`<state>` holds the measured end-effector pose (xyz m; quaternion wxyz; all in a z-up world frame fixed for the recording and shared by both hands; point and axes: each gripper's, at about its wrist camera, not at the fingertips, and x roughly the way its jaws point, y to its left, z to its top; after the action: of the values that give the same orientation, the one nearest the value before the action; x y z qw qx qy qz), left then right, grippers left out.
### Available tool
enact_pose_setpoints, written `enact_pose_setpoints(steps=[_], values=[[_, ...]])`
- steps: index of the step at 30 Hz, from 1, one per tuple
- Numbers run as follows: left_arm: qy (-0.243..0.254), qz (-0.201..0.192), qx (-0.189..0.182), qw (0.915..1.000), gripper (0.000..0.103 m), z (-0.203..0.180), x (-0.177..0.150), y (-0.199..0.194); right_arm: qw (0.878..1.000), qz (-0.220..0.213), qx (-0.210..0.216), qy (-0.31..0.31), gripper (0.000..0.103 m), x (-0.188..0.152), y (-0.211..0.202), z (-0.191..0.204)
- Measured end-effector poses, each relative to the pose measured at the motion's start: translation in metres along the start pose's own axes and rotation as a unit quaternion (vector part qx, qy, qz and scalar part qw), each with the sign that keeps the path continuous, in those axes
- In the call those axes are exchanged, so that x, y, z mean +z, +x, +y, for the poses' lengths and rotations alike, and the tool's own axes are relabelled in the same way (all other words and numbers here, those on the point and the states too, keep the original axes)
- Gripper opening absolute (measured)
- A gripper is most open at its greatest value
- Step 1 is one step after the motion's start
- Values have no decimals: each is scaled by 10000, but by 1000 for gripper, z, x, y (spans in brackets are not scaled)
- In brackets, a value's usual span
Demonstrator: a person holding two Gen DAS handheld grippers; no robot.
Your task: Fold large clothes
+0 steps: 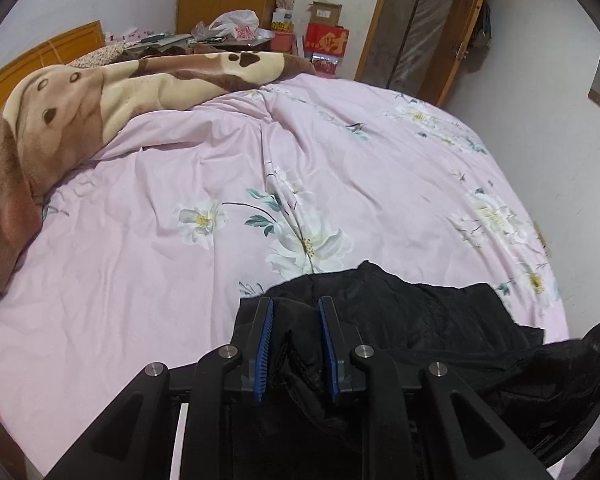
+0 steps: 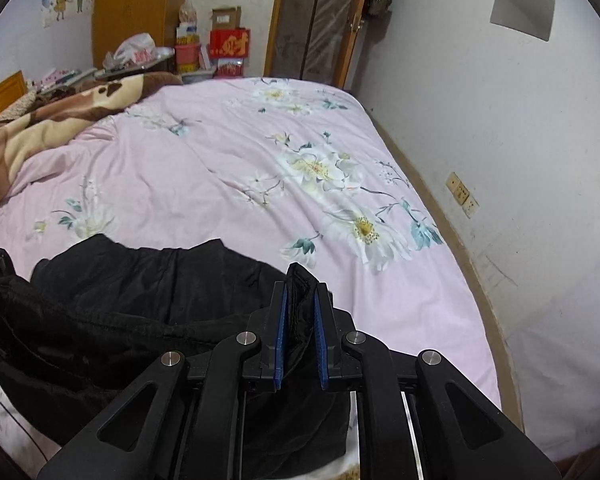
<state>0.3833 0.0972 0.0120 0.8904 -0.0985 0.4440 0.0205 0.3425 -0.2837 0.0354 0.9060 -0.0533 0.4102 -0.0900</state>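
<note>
the black garment looks faintly shiny and slick, the pink sheet smooth matt cotton, the brown blanket plush fleece.

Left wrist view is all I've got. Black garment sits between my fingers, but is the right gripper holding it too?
Observer: Yes. The right gripper is shut on a bunched edge of the black garment, with fabric poking out past its fingertips.
Operator: Anything to the right of that gripper?
Observer: Bare pink floral bedsheet runs to the bed's wooden edge, then a white wall.
Operator: Anything on that wall?
Observer: A pair of beige wall sockets, low, just above bed level.
Operator: Is there a hazard near my left gripper?
Observer: None seen from the right wrist; only garment lies that way.
</note>
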Motion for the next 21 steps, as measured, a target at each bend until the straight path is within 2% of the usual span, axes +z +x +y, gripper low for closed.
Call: enact_pose_setpoints(steps=[6,10,13,14,15,16,17,18,19,20,21], values=[[62,-120,203,9997,24,-1,21,22,9994,278,-104,-166,14,19,39,6],[149,-27,142,9998,26,1,30,33,9988,384,-204,-223,16,26,55,6],[236,-169,205,9994,27,12,31,30,9994,294,-166,-118,17,29,56,-3],[201,-211,173,9994,31,18,31,28,9996,230,-127,-77,20,30,53,-6],[168,-231,116,9995,42,22,31,27,9998,178,-98,-58,22,30,52,-10],[164,-233,31,9996,48,26,29,25,9999,113,-58,-56,27,30,49,-13],[190,-213,-101,9995,58,31,26,24,9999,55,-5,-85,35,28,47,-17],[228,-199,-185,9994,61,34,23,24,9999,30,36,-133,40,27,47,-18],[297,-190,-274,9990,61,36,20,23,9997,23,96,-215,51,22,46,-21],[425,-167,-365,9983,61,37,14,24,9995,35,160,-281,58,18,47,-22],[513,-142,-389,9978,63,38,11,25,9990,50,265,-369,59,12,48,-24]])
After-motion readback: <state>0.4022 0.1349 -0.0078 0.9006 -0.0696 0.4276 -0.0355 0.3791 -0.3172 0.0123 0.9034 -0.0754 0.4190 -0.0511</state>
